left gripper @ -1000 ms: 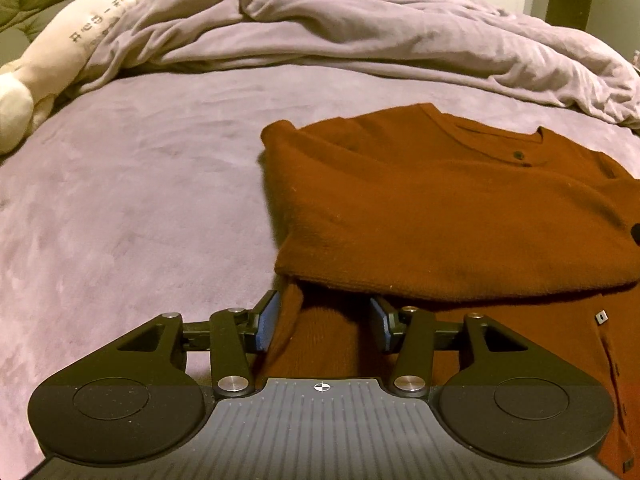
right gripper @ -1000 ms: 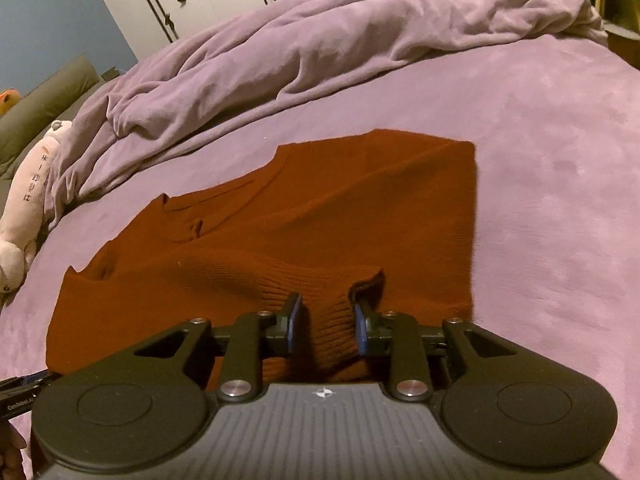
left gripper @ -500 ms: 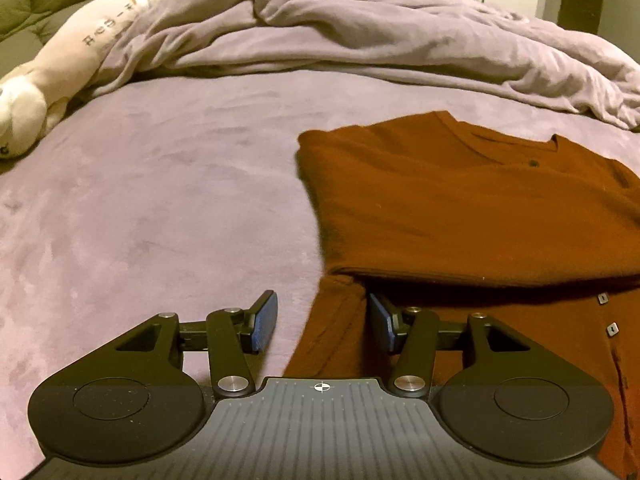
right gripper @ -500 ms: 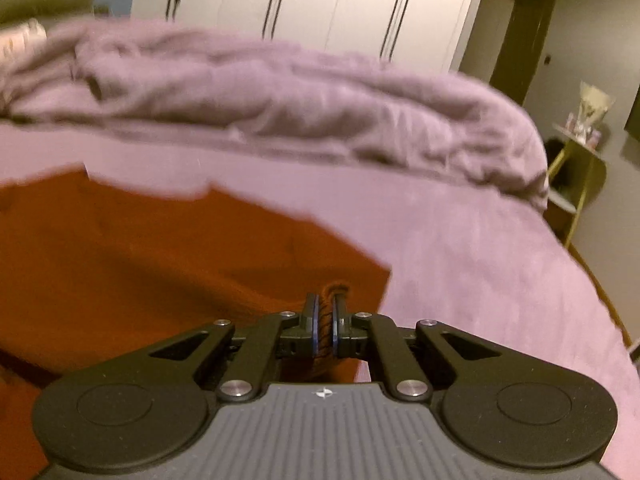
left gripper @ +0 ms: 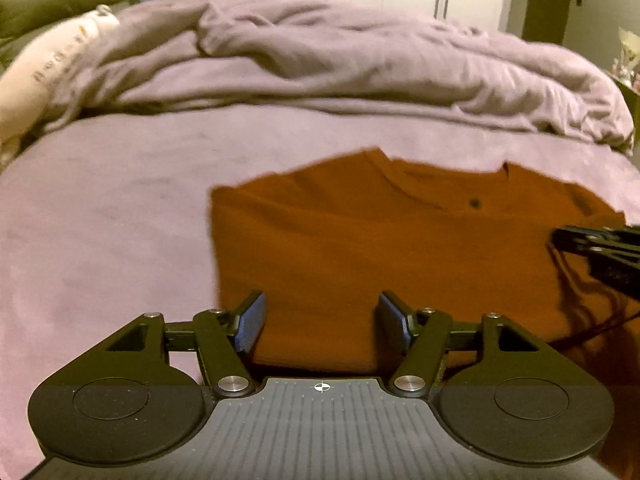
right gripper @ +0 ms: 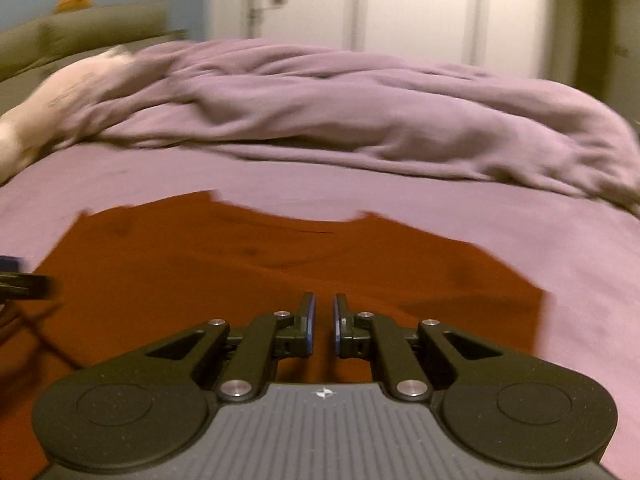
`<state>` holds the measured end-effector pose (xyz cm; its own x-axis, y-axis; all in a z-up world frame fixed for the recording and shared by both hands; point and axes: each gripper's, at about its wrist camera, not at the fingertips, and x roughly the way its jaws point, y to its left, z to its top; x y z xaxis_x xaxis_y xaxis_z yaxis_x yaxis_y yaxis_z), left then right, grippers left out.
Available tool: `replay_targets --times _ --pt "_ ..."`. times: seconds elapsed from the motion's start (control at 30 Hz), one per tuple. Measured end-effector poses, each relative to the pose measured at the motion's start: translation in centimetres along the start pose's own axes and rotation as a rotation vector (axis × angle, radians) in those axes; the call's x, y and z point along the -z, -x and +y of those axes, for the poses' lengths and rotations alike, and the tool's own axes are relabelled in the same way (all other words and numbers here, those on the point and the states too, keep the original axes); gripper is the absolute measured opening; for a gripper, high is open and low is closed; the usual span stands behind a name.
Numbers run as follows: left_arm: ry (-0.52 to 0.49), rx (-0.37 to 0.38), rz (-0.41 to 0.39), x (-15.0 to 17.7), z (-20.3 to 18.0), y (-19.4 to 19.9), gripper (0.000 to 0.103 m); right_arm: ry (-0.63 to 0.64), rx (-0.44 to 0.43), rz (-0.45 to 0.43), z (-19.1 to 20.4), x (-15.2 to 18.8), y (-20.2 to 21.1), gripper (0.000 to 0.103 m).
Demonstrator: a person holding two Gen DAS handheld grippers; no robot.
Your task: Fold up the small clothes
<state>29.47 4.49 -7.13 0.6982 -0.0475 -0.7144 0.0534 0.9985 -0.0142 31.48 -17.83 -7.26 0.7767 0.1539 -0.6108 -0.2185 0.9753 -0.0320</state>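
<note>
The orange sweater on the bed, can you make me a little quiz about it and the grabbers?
1. True or false: the left gripper is open.
2. What lies bunched up beyond the rust-orange sweater? A) purple blanket B) towel C) jeans
3. Fill in: the right gripper has a narrow ___ between its fingers, with nothing held.

Key: 1 true; 2 A; 3 gap.
</note>
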Motion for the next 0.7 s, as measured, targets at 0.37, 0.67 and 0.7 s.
replay_targets --times 0.37,0.67,0.7 --pt "-0.012 0.002 -0.021 0.7 0.8 -0.1 0.073 -0.091 0.251 0.081 -6.7 1.3 -0.9 0.007" --pt "-0.035 -0.025 0.011 1.6 0.1 1.0 0.074 -0.022 0.175 0.086 -6.2 5.9 3.7 0.006" --pt "-0.034 -0.031 0.022 1.5 0.0 1.0 0.074 -0.044 0.182 0.08 -7.0 6.1 3.5 0.002"
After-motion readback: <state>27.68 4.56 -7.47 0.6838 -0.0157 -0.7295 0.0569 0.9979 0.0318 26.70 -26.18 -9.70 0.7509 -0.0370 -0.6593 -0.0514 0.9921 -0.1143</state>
